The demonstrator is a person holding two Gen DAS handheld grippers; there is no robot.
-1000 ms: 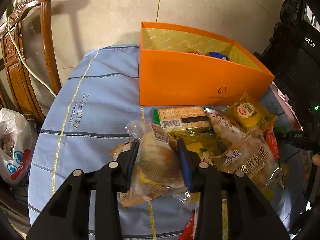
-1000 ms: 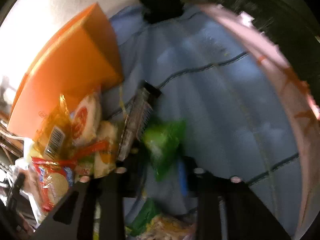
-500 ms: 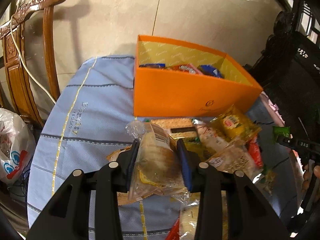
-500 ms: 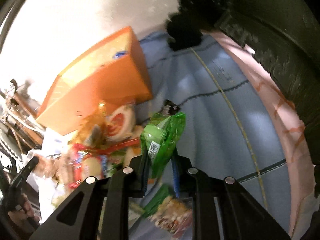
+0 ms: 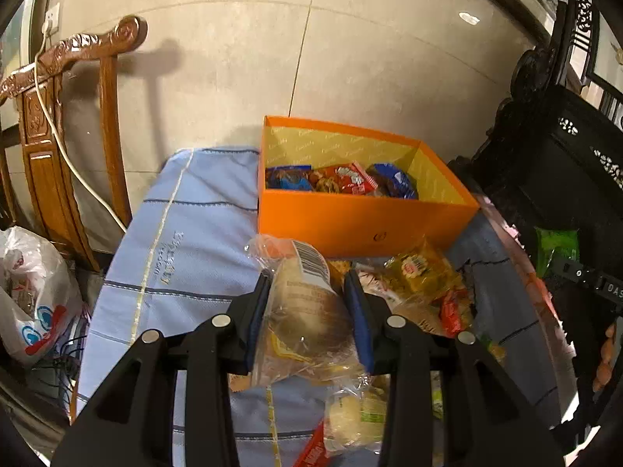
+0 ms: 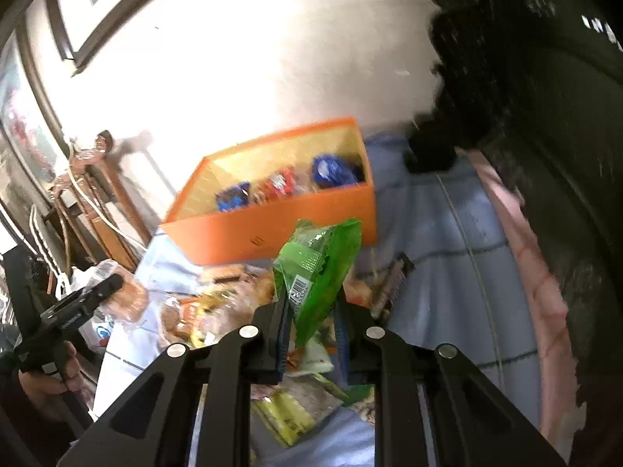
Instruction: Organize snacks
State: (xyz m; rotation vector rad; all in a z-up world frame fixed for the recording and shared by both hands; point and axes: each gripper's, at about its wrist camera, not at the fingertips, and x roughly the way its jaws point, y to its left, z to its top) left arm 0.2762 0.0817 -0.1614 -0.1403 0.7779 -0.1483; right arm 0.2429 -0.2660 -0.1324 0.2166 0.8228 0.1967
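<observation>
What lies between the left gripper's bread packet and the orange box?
In the left wrist view, nothing separate: the bread packet in the left gripper overlaps the orange box front wall; loose snacks lie to the right.

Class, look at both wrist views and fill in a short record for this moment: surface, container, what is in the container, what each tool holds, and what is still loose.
surface: blue striped cloth
container: orange box, open top, on the cloth
in box: blue and red packets
left tool: shut on a clear-wrapped bun
right tool: shut on a green packet
loose: snack pile in front of the box
</observation>
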